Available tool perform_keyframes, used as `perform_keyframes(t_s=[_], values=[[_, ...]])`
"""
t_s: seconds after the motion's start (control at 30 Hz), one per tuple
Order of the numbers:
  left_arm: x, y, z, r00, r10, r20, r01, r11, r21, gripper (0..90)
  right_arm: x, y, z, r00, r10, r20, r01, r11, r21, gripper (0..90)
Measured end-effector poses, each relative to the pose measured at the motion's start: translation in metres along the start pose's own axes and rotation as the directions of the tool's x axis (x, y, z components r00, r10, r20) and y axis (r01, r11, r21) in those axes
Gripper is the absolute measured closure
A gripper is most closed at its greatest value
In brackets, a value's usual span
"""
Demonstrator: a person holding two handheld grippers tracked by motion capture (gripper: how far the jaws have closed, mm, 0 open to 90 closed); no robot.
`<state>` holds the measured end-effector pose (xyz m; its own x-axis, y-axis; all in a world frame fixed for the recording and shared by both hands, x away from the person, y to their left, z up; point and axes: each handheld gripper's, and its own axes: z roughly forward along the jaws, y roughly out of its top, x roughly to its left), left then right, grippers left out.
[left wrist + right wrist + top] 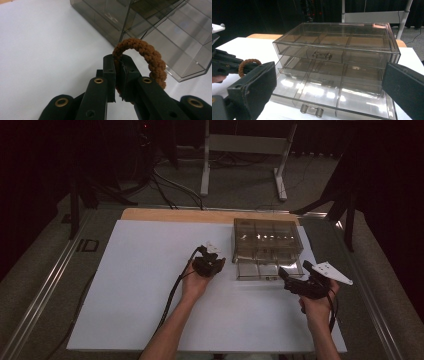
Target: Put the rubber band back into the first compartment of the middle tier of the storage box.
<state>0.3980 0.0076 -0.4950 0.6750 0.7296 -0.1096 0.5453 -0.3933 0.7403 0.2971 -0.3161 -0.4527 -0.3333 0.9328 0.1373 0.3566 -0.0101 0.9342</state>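
The left tool (119,75) pinches a brown braided hair tie (147,56) between its closed jaws, just beside the smoky clear drawer organizer (267,247) on the white table (145,285). The right tool (295,282) — jaws wide, holding nothing — faces the organizer's pulled-out bottom drawer (332,96).

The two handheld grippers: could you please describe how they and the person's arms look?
Both are black. The left gripper has brass-ringed pivots on its linkage bars and a black cable trailing beside a bare, sleeveless forearm. The right gripper carries a pale three-cornered plate with dark dots, and has broad flat jaws.
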Motion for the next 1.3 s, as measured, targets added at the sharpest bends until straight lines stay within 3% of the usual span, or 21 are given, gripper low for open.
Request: perform_keyframes(t_s=[1.3], values=[[-0.011,0.021,-0.006,0.9989,0.043,0.02,-0.042,0.9983,-0.04,85.8,-0.001,0.001,-0.002,1.0,0.007,0.0,-0.007,1.0,-0.01,0.0]])
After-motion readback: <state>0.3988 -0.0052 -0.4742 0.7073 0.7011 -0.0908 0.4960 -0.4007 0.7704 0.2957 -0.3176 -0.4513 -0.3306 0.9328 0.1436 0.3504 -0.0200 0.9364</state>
